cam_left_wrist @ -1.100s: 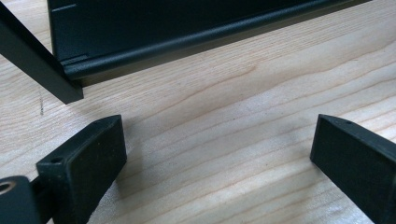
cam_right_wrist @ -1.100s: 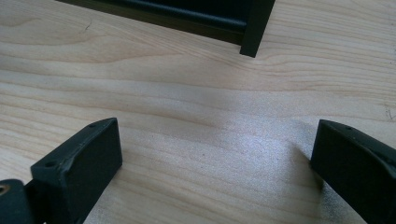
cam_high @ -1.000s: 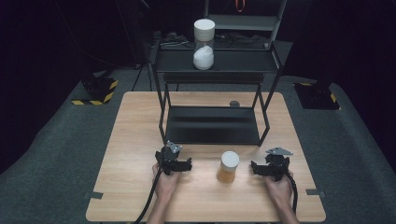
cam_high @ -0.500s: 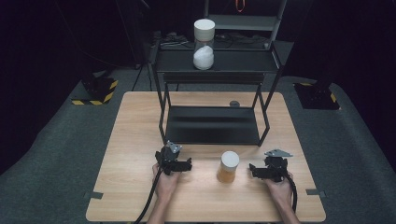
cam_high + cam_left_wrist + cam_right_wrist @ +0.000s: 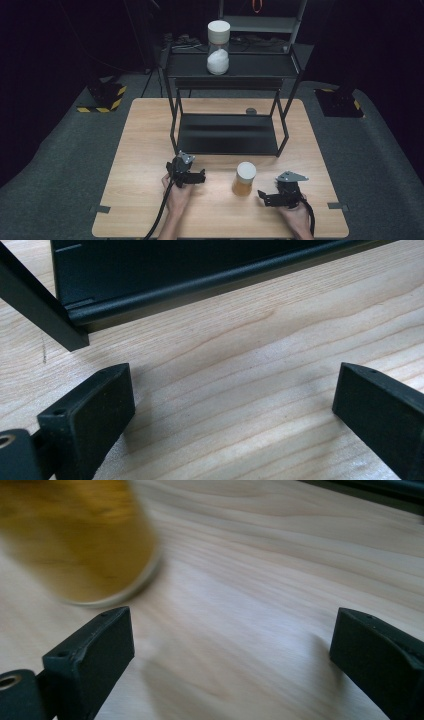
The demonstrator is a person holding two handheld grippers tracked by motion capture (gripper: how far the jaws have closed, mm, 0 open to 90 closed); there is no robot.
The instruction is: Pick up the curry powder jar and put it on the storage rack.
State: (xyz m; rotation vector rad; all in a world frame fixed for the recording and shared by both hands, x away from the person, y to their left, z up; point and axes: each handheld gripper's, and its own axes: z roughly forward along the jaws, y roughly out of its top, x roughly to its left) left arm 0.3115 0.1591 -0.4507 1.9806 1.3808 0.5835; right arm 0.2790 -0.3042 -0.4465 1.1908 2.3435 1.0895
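A jar of amber stuff with a white lid [image 5: 244,179] stands on the wooden table [image 5: 140,150] near its front. My right gripper [image 5: 263,196] lies just right of the jar and points left at it, a short gap away. Its jaws have just been closing slightly but stand wide with nothing between them. In the right gripper view the jar [image 5: 80,540] is blurred at the upper left, beyond the open right gripper [image 5: 230,630]. My left gripper [image 5: 201,176] rests left of the jar, open. In its own view the left gripper [image 5: 230,385] frames only bare wood.
A black two-level rack [image 5: 227,132] stands mid-table, its low shelf edge [image 5: 200,285] close ahead of the left gripper. On its top shelf is a white-capped jar of white stuff [image 5: 218,47]. A small dark round thing [image 5: 251,111] lies behind the rack.
The right gripper has shifted a little toward the table's near edge and toward the jar. The left gripper and the jar have stayed put.
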